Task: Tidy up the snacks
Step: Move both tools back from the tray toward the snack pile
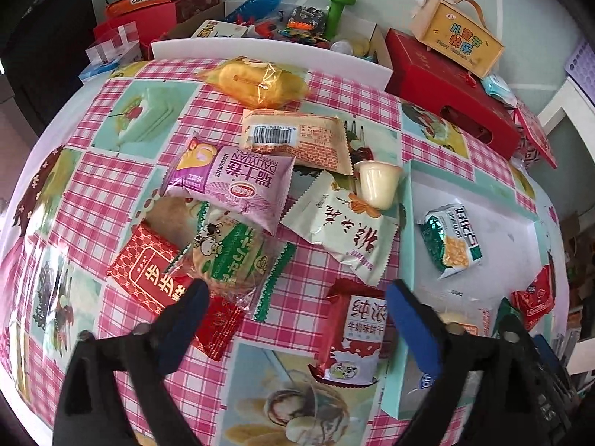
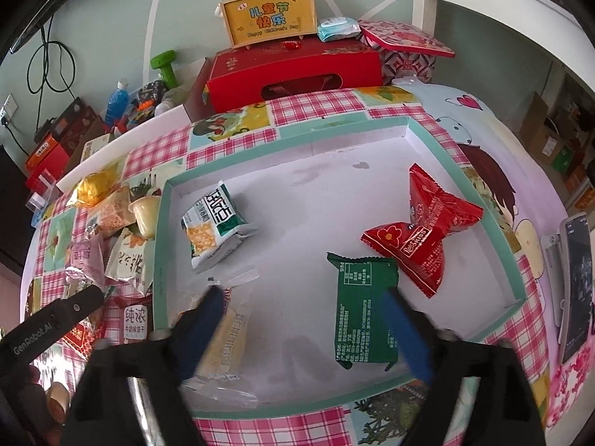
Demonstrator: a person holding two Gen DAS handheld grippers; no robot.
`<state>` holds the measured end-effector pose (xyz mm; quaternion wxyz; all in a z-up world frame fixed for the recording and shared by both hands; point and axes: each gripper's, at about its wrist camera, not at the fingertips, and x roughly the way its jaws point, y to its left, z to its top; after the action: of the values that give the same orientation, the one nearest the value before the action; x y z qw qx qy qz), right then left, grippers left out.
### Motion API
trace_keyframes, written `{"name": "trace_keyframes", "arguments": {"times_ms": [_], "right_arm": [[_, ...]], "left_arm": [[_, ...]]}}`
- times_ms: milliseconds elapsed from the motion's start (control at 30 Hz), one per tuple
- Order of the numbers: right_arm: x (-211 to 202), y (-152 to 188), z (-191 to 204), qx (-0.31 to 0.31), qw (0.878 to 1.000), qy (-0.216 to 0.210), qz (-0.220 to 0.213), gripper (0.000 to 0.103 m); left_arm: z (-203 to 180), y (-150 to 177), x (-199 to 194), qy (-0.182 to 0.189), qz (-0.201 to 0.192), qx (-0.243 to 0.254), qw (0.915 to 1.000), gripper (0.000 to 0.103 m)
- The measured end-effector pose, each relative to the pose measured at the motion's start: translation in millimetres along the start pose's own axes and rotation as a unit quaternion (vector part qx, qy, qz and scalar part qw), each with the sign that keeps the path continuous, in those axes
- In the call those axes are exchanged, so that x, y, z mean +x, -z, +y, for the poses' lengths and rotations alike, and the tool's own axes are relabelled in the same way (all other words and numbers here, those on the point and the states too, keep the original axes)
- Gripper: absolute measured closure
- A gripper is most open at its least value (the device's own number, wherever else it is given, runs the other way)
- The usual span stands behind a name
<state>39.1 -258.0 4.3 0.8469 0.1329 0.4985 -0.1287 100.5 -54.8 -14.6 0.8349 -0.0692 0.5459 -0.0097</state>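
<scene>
Several snack packets lie in a pile on the checked tablecloth: a purple Swiss roll pack [image 1: 230, 186], an orange biscuit pack [image 1: 297, 139], a yellow bun pack [image 1: 256, 81], a white packet [image 1: 346, 234], a green-striped cake pack [image 1: 230, 260], a red packet [image 1: 148, 271] and a pudding cup [image 1: 377, 184]. My left gripper [image 1: 293, 297] is open above the cloth, just left of a red milk biscuit pack [image 1: 353, 338]. A shallow teal-rimmed box [image 2: 479, 200] holds a green-white cracker pack [image 2: 215, 223], two red packs [image 2: 427, 234], a dark green pack [image 2: 366, 316] and a pale yellow pack [image 2: 227, 338]. My right gripper [image 2: 301, 301] is open and empty over the box.
A red gift box [image 2: 293, 70] with a yellow handled box [image 2: 267, 18] on it stands behind the table. A cardboard box with toys, a blue bottle [image 1: 256, 3] and a green dumbbell [image 1: 336, 9] is at the back. A phone [image 2: 574, 286] lies at the right edge.
</scene>
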Motion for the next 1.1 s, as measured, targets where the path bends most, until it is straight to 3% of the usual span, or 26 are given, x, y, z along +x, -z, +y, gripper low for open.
{"name": "trace_keyframes", "arguments": {"times_ms": [300, 500, 700, 867, 1100], "right_arm": [[1.2, -0.1, 0.6, 0.002, 1.0, -0.002, 0.0, 0.0], [-15.8, -1.8, 11.3, -0.007, 0.999, -0.014, -0.029, 0.0], [-29.7, 1.0, 39.9, -0.036, 0.997, -0.047, -0.044, 0.0], [-16.2, 11.5, 69.8, -0.063, 0.995, -0.078, -0.011, 0.0], [-5.3, 26.5, 107.3, -0.099, 0.99, -0.099, 0.004, 0.0]], "left_arm": [[1.1, 0.3, -2.7, 0.007, 0.001, 0.008, 0.9999, 0.002], [-2.7, -0.7, -17.9, 0.005, -0.013, 0.041, 0.9991, 0.002], [16.2, -5.0, -29.2, -0.023, -0.028, 0.054, 0.9979, 0.002], [45.5, -7.7, -23.1, -0.019, -0.01, 0.026, 0.9994, 0.002], [77.9, -12.8, -20.0, -0.018, -0.003, -0.02, 0.9996, 0.002]]}}
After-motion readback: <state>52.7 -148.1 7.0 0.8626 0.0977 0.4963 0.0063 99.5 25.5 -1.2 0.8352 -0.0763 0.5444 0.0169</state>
